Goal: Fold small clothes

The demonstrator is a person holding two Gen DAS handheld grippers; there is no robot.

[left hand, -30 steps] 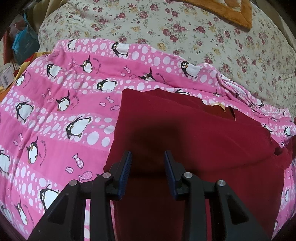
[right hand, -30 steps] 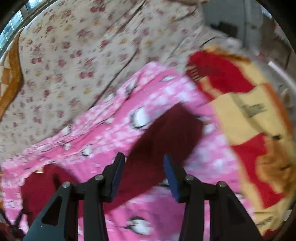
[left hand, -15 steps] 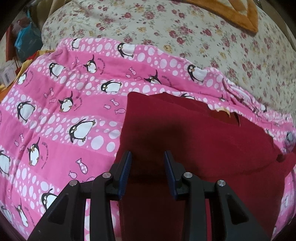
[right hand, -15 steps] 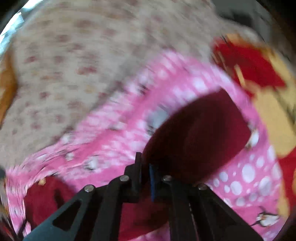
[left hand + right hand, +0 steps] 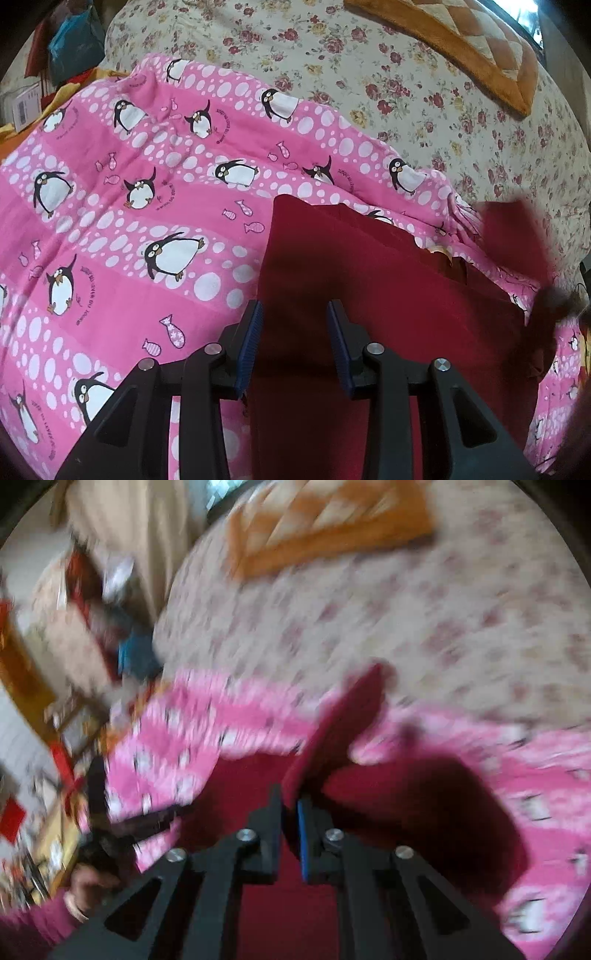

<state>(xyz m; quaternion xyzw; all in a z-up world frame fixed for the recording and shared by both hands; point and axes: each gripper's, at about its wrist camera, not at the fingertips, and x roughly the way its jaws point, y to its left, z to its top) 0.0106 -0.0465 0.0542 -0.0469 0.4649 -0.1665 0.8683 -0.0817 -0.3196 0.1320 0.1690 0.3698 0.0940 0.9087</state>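
A dark red garment [image 5: 388,295] lies flat on a pink penguin blanket [image 5: 129,221]. My left gripper [image 5: 294,321] is open and hovers over the garment's near left part, holding nothing. My right gripper [image 5: 291,805] is shut on the garment's sleeve [image 5: 340,716] and holds it lifted above the body of the garment [image 5: 424,812]. The raised sleeve shows blurred at the right of the left wrist view [image 5: 517,236]. The right wrist view is motion-blurred.
The blanket lies on a floral bedspread [image 5: 369,74] with an orange quilted cushion [image 5: 461,40] at the far side. Bags and boxes [image 5: 70,40] stand off the bed's left. A person's hand [image 5: 92,882] holding the left gripper shows at lower left.
My right gripper closed on the sleeve and swung it up and leftward over the garment. My left gripper stayed open and drifted slightly left over the garment.
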